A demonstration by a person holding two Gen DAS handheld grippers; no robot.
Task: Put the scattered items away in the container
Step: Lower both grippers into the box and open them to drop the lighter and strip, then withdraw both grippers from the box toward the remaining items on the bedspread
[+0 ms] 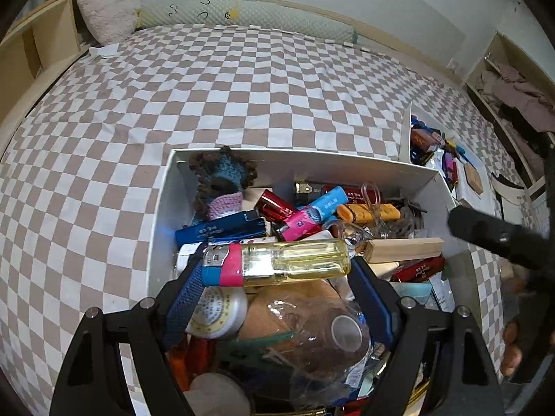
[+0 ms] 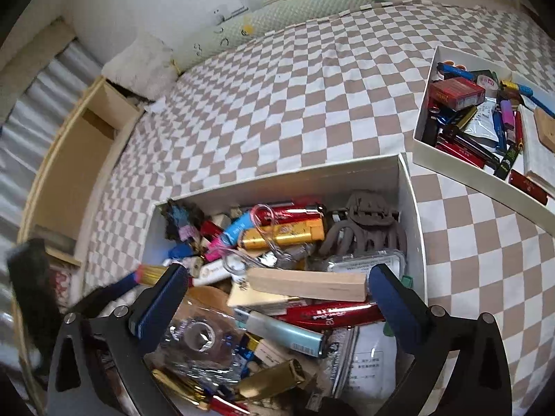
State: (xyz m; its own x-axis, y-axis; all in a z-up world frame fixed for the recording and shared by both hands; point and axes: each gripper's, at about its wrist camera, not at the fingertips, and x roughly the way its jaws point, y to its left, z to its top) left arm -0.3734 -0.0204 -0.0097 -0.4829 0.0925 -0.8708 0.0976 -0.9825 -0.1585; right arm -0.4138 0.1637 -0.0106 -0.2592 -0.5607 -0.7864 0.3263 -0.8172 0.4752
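The left gripper [image 1: 277,263] is pinching a clear yellow lighter [image 1: 277,260] end to end, holding it crosswise just above the clutter in the white box [image 1: 163,208]. The right gripper [image 2: 277,277], jaws spread and holding nothing, is hovering over the same box, beside a wooden block [image 2: 307,283] lying on the heap. The lighter is probably light, rigid and slick-sided, so its capped ends look the safer hold. A second box [image 2: 425,118], beyond the white box on the checkered bedspread [image 1: 242,86], is also holding items.
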